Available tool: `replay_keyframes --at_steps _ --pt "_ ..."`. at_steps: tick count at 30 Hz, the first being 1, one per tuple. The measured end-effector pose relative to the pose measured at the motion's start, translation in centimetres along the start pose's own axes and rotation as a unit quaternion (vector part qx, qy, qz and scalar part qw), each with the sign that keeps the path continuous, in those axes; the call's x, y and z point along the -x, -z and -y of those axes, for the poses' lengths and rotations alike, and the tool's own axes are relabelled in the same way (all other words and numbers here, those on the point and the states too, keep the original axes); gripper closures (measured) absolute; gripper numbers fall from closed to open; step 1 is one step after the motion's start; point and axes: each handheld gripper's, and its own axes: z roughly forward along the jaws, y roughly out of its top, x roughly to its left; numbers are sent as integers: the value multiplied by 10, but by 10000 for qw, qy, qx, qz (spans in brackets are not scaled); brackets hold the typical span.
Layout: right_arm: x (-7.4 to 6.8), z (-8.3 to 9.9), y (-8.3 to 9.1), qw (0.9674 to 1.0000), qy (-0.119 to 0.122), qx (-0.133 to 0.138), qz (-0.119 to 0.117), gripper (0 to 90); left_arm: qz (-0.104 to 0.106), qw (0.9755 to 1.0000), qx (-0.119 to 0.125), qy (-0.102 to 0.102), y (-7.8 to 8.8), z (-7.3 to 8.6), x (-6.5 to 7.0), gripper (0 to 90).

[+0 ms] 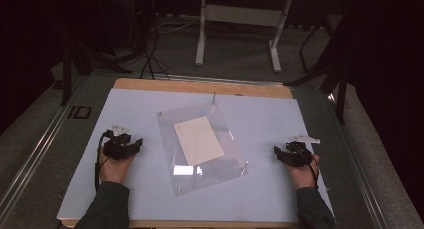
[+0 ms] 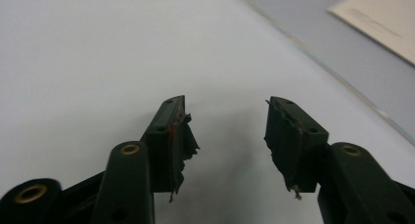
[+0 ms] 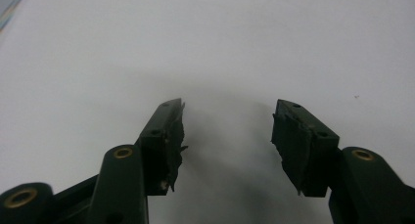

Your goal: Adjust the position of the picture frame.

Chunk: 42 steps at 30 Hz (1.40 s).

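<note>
We hold the left tool (image 1: 134, 144) and the right tool (image 1: 280, 153) low over the pale counter (image 1: 270, 119), each with jaws spread wide and nothing between them. Between the two tools, apart from both, a clear sheet (image 1: 220, 164) lies flat with a cream card (image 1: 199, 139) on it.

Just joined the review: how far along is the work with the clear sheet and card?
Done: the card lies under or in the clear sheet, mid-table. In hand: nothing; left claw and right claw rest open on the mat, either side of the sheet. Left: any handling of the sheet, which is untouched.
</note>
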Motion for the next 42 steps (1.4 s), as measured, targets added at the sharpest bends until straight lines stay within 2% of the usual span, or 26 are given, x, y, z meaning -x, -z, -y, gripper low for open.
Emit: replay_keyframes --at_steps 1,2,4,6,7,9,14,17,19,20,26,28,31,34,42 --pt "-1 0 2 10000 11 37 -50 451 131 9999 34 -65 1 -1 1 489" --pt "-1 0 3 9999 5 62 -132 452 173 9998 44 -129 2 -3 2 493" --pt "-3 1 6 9998 25 41 -181 461 273 9995 111 -121 4 -7 4 501" --pt "-4 1 8 9997 39 36 -244 473 294 9995 129 -72 6 -10 3 499" --pt "-7 1 11 9995 160 13 -287 481 315 9994 153 -60 6 -12 4 502" --pt "-8 1 12 9993 219 9 -288 483 336 9993 163 -70 7 -14 4 499" --pt "-17 1 20 9976 399 12 -570 528 343 9989 164 -263 7 -30 7 493" --pt "-25 3 24 9961 501 9 -722 529 470 9982 215 -300 4 -36 8 500" --pt "-29 5 27 9952 502 54 -839 529 662 9973 228 -200 -1 -40 8 501" --pt "-35 6 29 9940 578 52 -925 529 674 9973 198 -234 -2 -42 8 502" --pt "-49 9 33 9912 808 108 -1045 533 829 9950 268 -482 -11 -55 18 500" --pt "-55 11 32 9903 827 99 -1108 569 892 9944 317 -479 -14 -56 22 497" --pt "-59 12 31 9893 888 65 -1155 594 887 9939 269 -595 -19 -60 29 497" --pt "-65 13 33 9870 1015 96 -1245 618 886 9935 216 -685 -23 -64 34 493" --pt "-77 15 35 9821 1154 147 -1478 656 901 9929 166 -756 -31 -74 40 491"
